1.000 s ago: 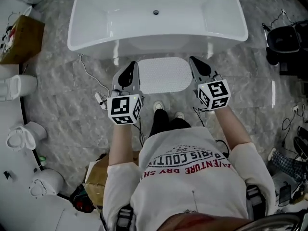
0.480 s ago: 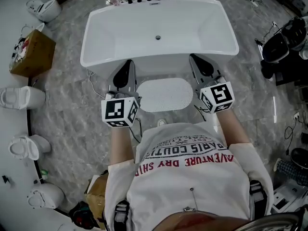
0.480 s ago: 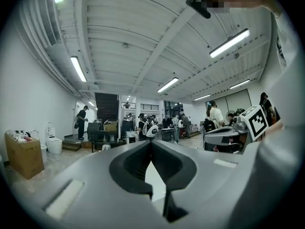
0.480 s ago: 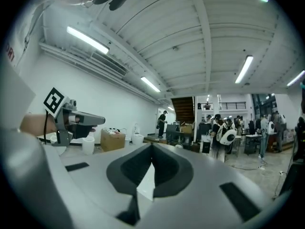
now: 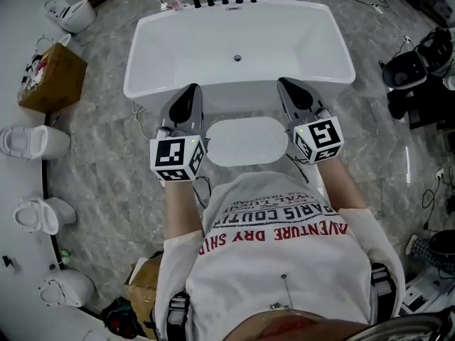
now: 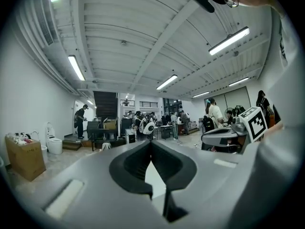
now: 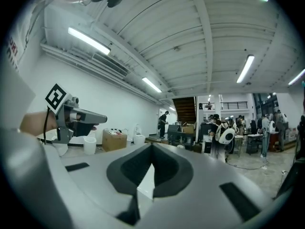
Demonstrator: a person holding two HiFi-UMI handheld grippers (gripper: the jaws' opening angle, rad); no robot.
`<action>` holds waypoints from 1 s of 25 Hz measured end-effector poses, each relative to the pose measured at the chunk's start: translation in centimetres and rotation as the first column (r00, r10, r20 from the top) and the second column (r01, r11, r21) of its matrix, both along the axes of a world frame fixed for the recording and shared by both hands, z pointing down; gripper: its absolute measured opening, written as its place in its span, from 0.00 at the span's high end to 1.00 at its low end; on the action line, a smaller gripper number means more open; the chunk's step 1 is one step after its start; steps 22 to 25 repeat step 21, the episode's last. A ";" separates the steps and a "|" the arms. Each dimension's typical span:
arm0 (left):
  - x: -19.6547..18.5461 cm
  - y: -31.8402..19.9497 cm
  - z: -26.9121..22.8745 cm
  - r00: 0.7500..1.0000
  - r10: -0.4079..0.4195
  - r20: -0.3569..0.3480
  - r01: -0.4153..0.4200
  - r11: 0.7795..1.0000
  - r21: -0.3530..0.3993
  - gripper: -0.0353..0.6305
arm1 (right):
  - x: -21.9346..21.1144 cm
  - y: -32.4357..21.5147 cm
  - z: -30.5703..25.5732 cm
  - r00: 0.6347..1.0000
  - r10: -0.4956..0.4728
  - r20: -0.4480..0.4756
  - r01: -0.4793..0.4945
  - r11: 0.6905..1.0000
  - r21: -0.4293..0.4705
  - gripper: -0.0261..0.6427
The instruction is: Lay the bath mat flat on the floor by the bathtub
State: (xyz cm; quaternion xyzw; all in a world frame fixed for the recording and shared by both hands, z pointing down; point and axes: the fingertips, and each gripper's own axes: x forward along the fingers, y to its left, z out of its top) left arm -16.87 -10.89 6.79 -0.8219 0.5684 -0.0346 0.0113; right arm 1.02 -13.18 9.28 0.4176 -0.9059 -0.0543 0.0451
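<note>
Change: we have raised left gripper (image 5: 190,89) and right gripper (image 5: 285,84) off the bath mat (image 5: 245,141) | Fingers (image 6: 131,163): both pairs pressed together, empty | Mat: flat on floor (image 5: 99,176), just beside bathtub (image 5: 341,57) | Task: looks done

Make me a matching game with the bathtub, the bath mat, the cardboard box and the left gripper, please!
Things:
1. bathtub
2. bath mat
3. cardboard box
4. left gripper

Clues:
A. brown, near the head view's left edge
B. jaws shut, holding nothing
C. white, with a drain hole inside
D. lying flat on the floor beside the tub

Pairs: 1-C, 2-D, 3-A, 4-B
</note>
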 end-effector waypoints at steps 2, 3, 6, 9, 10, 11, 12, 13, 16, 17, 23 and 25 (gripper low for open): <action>-0.3 0.0 -0.1 1.000 0.003 -0.004 -0.003 1.000 -0.001 0.93 | -0.6 -0.1 0.0 1.000 -0.002 -0.001 0.002 1.000 -0.003 0.95; -0.5 0.1 -0.1 1.000 0.002 -0.007 -0.002 1.000 -0.003 0.93 | -0.9 -0.1 0.1 1.000 -0.004 -0.003 0.004 1.000 -0.007 0.95; -0.6 0.4 -0.1 1.000 -0.007 -0.017 0.007 1.000 -0.005 0.93 | -1.5 0.1 0.7 1.000 -0.016 -0.004 0.015 1.000 -0.024 0.95; -0.1 0.3 -0.1 1.000 0.003 -0.013 -0.003 1.000 -0.008 0.93 | -1.3 0.0 1.1 1.000 -0.019 -0.005 0.019 0.999 -0.035 0.95; 0.0 0.3 0.0 1.000 0.007 -0.010 -0.007 1.000 -0.010 0.93 | -1.2 -0.1 1.1 1.000 -0.017 -0.003 0.017 0.999 -0.038 0.95; -0.1 0.2 0.1 1.000 0.009 -0.008 -0.009 1.000 -0.014 0.93 | -1.3 -0.2 1.2 1.000 -0.015 -0.001 0.015 0.999 -0.041 0.95; -0.4 0.1 0.2 1.000 0.008 -0.009 -0.008 1.000 -0.018 0.93 | -1.4 -0.2 1.2 1.000 -0.012 0.001 0.012 0.999 -0.043 0.95; -0.7 0.1 0.3 1.000 0.005 -0.011 -0.005 1.000 -0.023 0.93 | -1.6 -0.2 1.2 1.000 -0.011 0.002 0.011 0.999 -0.045 0.95; -1.2 -0.1 0.7 1.000 -0.003 -0.016 0.003 0.999 -0.037 0.93 | -1.7 -0.4 1.3 1.000 -0.005 -0.010 0.005 0.999 -0.048 0.95; -1.2 -0.2 0.8 1.000 -0.004 -0.016 0.003 0.999 -0.042 0.93 | -1.5 -0.5 1.4 1.000 0.001 -0.017 -0.002 0.999 -0.052 0.95; -0.4 -0.4 1.2 1.000 -0.002 -0.015 0.002 0.998 -0.058 0.93 | 0.0 -0.8 2.2 0.998 0.037 -0.042 -0.040 0.996 -0.078 0.95; -0.4 -0.4 1.2 1.000 -0.002 -0.015 0.002 0.998 -0.058 0.93 | 0.0 -0.8 2.2 0.998 0.037 -0.042 -0.040 0.996 -0.078 0.95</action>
